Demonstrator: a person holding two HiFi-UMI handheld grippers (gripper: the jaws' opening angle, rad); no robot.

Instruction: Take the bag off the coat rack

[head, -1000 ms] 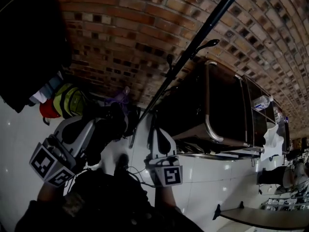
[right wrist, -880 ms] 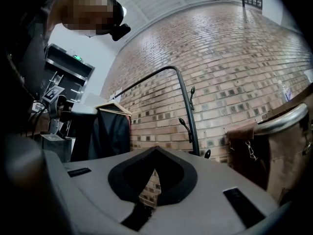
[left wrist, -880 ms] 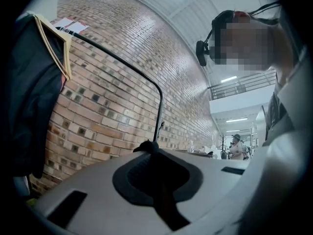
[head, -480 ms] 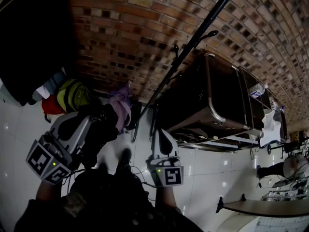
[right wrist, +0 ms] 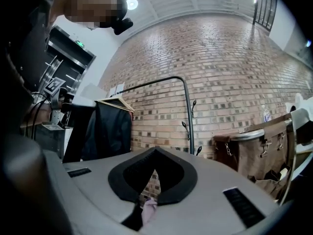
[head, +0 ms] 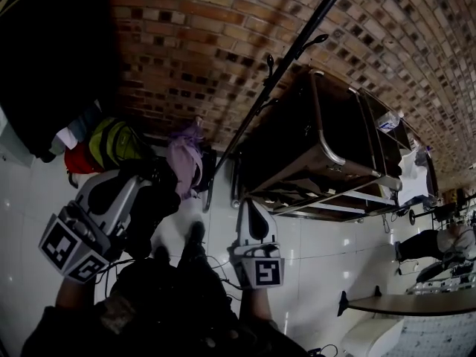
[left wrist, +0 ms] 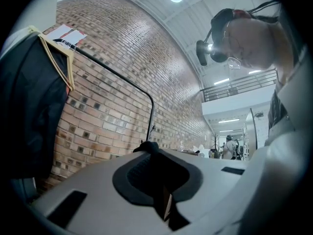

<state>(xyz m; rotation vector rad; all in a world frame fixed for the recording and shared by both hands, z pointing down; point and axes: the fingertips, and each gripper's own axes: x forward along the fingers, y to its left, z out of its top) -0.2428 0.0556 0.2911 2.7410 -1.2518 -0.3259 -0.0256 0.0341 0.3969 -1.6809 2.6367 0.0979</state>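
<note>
Nearest you, your left gripper point(left wrist: 148, 148) has its fingers clenched tight. A small dark lump sits right at their tip in the left gripper view, and it cannot be told whether it is pinched or only lies behind them. Your right gripper point(head: 251, 204) also has its fingers drawn together, with nothing caught in them. Through the slot below their tips you glimpse a scrap of purple farther off.

That purple is the purple bag point(head: 186, 163), which is probably the one you are after. It sits low by the foot of the coat rack point(head: 300, 50), just beside the post. Whether it hangs from a low hook or rests on the floor cannot be told.

In the head view the bag lies at about 2 o'clock from your left fingers and about 10 o'clock from your right fingers. The left fingers are clearly the nearer pair. The bag's long axis runs roughly 12 to 6, alongside the post, so its top end points away from you.

The upper hooks point(right wrist: 193, 105) on the post look bare. Farther toward 9 o'clock, a yellow-green bag point(head: 111, 143) lies under the hanging black coat point(head: 52, 50). At 3 o'clock stands a brown cart point(head: 297, 147), and the brick wall point(head: 193, 50) is behind everything.
</note>
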